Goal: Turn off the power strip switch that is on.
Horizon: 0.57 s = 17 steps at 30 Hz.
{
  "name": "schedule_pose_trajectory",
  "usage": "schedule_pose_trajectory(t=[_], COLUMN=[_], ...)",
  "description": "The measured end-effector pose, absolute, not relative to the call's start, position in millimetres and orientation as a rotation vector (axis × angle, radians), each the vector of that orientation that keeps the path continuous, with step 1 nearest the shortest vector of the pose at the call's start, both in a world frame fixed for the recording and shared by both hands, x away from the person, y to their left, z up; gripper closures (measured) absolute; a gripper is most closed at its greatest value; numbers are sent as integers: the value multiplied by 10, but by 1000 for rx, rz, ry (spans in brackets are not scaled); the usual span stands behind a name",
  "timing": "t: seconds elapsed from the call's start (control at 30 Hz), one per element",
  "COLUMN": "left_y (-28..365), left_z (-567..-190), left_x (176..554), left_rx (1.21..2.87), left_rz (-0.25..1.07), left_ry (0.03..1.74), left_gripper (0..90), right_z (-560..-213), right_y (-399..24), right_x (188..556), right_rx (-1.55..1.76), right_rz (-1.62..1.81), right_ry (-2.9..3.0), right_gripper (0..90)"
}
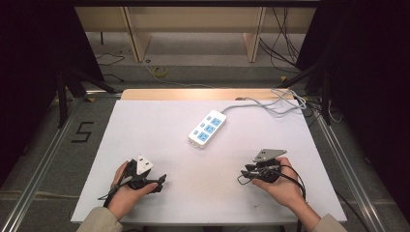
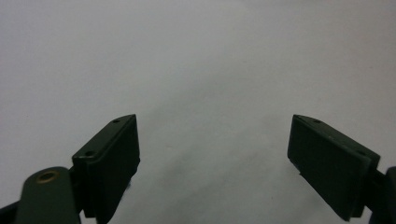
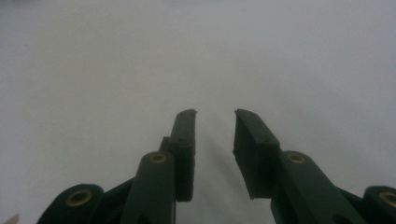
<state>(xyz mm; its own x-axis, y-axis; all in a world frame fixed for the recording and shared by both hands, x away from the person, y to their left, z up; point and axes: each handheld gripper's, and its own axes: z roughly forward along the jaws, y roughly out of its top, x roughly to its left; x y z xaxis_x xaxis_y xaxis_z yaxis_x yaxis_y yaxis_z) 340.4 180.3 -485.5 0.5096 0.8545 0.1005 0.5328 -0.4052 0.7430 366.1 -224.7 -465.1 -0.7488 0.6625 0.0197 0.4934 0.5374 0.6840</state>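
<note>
A white power strip [image 1: 207, 128] with blue sockets lies slanted at the middle of the white table [image 1: 145, 125]; its grey cable [image 1: 270, 104] runs off to the back right. My left gripper [image 1: 162, 181] rests low at the front left, held in a hand, pointing right. In the left gripper view its jaws stand wide apart, and the left gripper [image 2: 215, 119] has bare table between them. My right gripper [image 1: 241, 175] sits at the front right, pointing left. In the right gripper view the right gripper [image 3: 215, 114] shows a narrower gap, with nothing between its jaws.
A wooden strip [image 1: 193, 94] edges the table's far side. Beyond it are wooden shelf legs [image 1: 138, 38] and loose cables on the floor. Metal rails [image 1: 43, 159] run along both sides of the table. A "5" [image 1: 83, 131] is marked on the floor at left.
</note>
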Motion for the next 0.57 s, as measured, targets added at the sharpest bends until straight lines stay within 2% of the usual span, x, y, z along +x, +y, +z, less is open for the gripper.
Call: schedule_pose_trajectory(t=[0.57], left_y=[1803], left_z=[-4863], left_x=[3412], left_rx=[2103], left_rz=[624], left_ry=[1131], left_gripper=[165], right_z=[-4661], right_y=[-2291], right_x=[3628], right_rx=[972], right_rz=[1058], right_ry=[2506], right_gripper=[616])
